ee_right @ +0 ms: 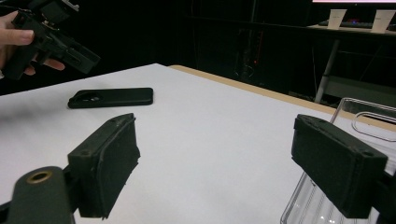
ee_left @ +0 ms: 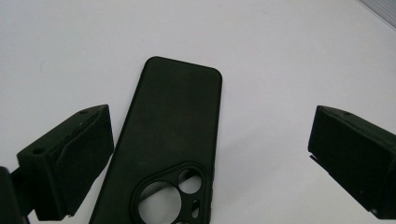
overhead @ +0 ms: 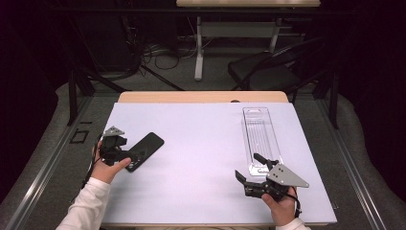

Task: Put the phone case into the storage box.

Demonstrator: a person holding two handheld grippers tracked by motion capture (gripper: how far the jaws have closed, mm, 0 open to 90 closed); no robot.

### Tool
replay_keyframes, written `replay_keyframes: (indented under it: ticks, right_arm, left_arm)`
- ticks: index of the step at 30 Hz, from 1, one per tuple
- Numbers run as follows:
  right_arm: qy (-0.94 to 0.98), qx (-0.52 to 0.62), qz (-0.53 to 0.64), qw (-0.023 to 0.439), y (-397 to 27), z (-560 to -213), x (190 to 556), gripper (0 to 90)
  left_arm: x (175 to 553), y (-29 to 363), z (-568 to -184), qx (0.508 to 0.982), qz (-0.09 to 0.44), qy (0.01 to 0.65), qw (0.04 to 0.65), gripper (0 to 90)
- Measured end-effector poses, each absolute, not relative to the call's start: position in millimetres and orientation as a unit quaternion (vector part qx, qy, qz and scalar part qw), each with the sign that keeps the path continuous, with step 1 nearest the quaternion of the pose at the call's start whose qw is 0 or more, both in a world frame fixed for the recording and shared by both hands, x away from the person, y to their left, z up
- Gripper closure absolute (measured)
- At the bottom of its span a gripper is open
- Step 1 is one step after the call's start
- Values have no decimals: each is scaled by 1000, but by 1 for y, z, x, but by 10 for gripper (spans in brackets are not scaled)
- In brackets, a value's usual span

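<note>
A black phone case (overhead: 145, 151) lies flat on the white worktop (overhead: 201, 143), over on the left side, set at a slant with its camera cutout toward the person. From the left gripper view the case (ee_left: 168, 140) lies face down between the two jaws, its ringed camera opening at the near end, and neither pad touches it. There is clear white surface on both sides of it.

The left tongs (overhead: 125, 154) hang just above the near end of the case, held in the person's left hand (overhead: 107, 167), with a grey three-cornered plate on top. Their jaws stand wide open and hold nothing. From the right gripper view the same tongs (ee_right: 81, 58) show at the upper left, lifted off the worktop, fingers (ee_right: 18, 37) wrapped round the body, and the case (ee_right: 112, 98) lies flat below and beside them.

Well apart, on the right half of the worktop, a clear plastic tray (overhead: 261, 139) lies lengthwise, running away from the person. The right tongs (overhead: 249, 168) sit at its near end, held low in the right hand (overhead: 282, 208) and pointing leftward across the surface. Their jaws are open too and empty; in the right gripper view one jaw stands over the tray's corner (ee_right: 317, 205), though I can't tell whether it touches.

Beyond the worktop a dark chair (overhead: 268, 67) stands on the floor among cables.
</note>
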State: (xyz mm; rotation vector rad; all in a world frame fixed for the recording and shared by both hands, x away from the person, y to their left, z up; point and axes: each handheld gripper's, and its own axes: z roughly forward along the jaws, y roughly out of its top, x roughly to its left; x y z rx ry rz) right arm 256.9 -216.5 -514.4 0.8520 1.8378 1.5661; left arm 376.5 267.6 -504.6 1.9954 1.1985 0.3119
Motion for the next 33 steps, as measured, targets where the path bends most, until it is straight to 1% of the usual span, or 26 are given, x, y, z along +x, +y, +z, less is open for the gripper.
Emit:
replay_keyframes:
  ticks: [11, 20, 30, 33]
  right_arm:
    - [688, 319, 586, 284, -216, -515, 257, 138]
    - [689, 319, 586, 284, -216, -515, 257, 137]
    - [691, 319, 584, 283, -215, -516, 258, 137]
    - [692, 319, 583, 282, -215, -516, 258, 138]
  left_arm:
    - [386, 271, -502, 788, 120, 470, 380, 6]
    - [396, 274, -508, 796, 115, 465, 370, 6]
    - [407, 270, -519, 820, 108, 447, 341, 7]
    - [410, 267, -524, 827, 114, 441, 329, 7]
